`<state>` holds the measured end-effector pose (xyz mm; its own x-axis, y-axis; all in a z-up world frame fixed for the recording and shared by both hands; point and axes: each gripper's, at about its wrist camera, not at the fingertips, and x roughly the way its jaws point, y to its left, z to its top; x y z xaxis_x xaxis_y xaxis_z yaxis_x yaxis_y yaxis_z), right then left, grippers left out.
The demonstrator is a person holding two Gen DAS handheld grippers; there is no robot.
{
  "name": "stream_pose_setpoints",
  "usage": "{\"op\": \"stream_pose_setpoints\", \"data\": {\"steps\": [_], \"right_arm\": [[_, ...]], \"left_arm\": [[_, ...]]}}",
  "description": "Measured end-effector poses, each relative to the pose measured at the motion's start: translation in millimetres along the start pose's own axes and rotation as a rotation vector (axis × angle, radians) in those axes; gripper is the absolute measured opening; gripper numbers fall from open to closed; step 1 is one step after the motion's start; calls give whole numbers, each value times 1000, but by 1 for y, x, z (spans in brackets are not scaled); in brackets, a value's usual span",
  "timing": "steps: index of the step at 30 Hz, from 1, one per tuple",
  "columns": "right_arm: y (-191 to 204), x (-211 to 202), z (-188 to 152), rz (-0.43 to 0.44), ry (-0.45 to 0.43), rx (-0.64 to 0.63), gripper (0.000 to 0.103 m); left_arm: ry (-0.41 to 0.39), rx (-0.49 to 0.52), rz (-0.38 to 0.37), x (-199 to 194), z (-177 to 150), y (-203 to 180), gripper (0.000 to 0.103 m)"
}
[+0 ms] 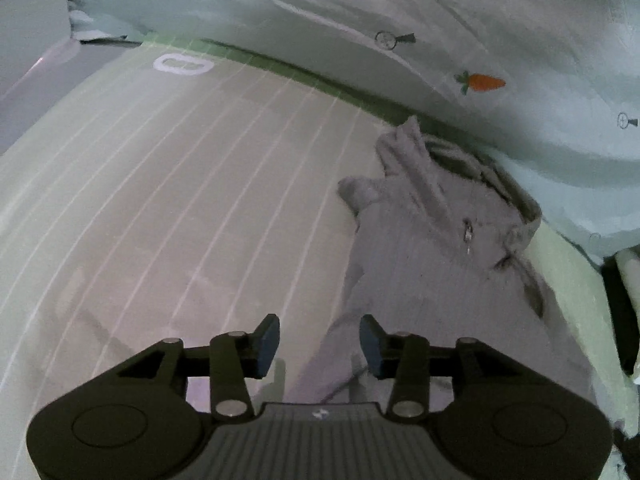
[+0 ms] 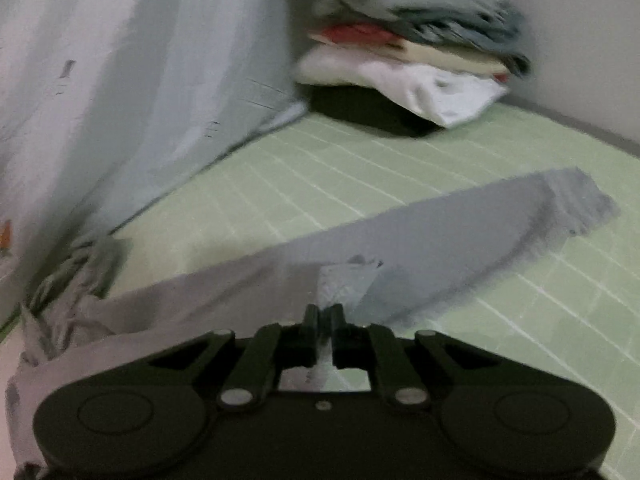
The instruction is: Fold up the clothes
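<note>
A grey zip-up sweatshirt (image 1: pixel 432 248) lies on the pale green checked bedsheet (image 1: pixel 160 200), its collar and zipper toward the far side. My left gripper (image 1: pixel 319 344) is open and empty, hovering over the garment's left edge. In the right wrist view the same grey garment (image 2: pixel 248 284) lies spread, with one sleeve (image 2: pixel 480 224) stretched out to the right. My right gripper (image 2: pixel 325 320) is shut on a ribbed grey cuff or hem (image 2: pixel 346 280) of the sweatshirt, holding it over the body of the garment.
A light blue printed quilt (image 1: pixel 400 12) with a carrot motif bunches along the far side; it also shows in the right wrist view (image 2: pixel 120 92). A stack of folded clothes (image 2: pixel 412 44) sits in the far corner by the wall. The green sheet (image 2: pixel 520 300) extends right.
</note>
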<state>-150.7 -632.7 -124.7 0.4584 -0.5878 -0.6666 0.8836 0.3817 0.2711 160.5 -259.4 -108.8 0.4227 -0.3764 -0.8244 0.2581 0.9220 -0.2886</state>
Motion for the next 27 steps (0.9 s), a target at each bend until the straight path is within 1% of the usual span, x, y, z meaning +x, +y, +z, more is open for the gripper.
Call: {"op": "stream_pose_setpoints", "data": {"steps": [3, 5, 7, 9, 10, 11, 12, 13, 14, 15, 16, 17, 18, 20, 21, 22, 24, 27], "right_arm": [[29, -5, 6, 89, -27, -34, 6], [58, -9, 7, 185, -41, -70, 6], [92, -16, 1, 330, -31, -115, 6], [124, -20, -10, 470, 14, -183, 7], [137, -20, -17, 523, 39, -224, 9], [146, -21, -23, 533, 54, -262, 22], [154, -22, -29, 543, 69, -300, 32], [160, -23, -34, 546, 81, -332, 50], [158, -24, -35, 521, 77, -338, 56], [154, -25, -36, 496, 76, -341, 58], [147, -27, -35, 467, 81, -332, 62], [139, -29, -34, 434, 84, -322, 69], [128, -30, -32, 388, 77, -310, 74], [107, -33, -31, 305, 46, -322, 94], [95, -36, -34, 257, 22, -344, 99], [83, -38, -38, 219, 0, -366, 103], [62, -40, -44, 149, -18, -404, 103], [28, -36, -43, 93, 10, -379, 103]], "left_arm": [[3, 2, -8, -4, -5, 1, 46], [-6, 10, -15, -8, -6, 1, 46], [-16, 17, -19, -11, -6, 1, 46], [-23, 14, -23, -13, -6, 2, 46], [-25, 12, -24, -14, -5, 2, 47], [-27, 13, -26, -16, -5, 1, 47], [-30, 16, -28, -17, -5, 1, 49], [-33, 21, -29, -19, -6, -1, 52], [-37, 26, -30, -21, -7, -2, 58], [-38, 30, -32, -22, -8, -3, 62], [-33, 38, -31, -23, -12, -6, 63], [-27, 47, -29, -24, -15, -9, 64], [-21, 55, -27, -25, -19, -12, 66], [-10, 72, -23, -26, -26, -18, 69], [-3, 92, -21, -26, -30, -23, 69], [4, 109, -16, -26, -34, -28, 69], [12, 142, -6, -25, -44, -41, 69], [15, 196, -8, -21, -57, -63, 69]]}}
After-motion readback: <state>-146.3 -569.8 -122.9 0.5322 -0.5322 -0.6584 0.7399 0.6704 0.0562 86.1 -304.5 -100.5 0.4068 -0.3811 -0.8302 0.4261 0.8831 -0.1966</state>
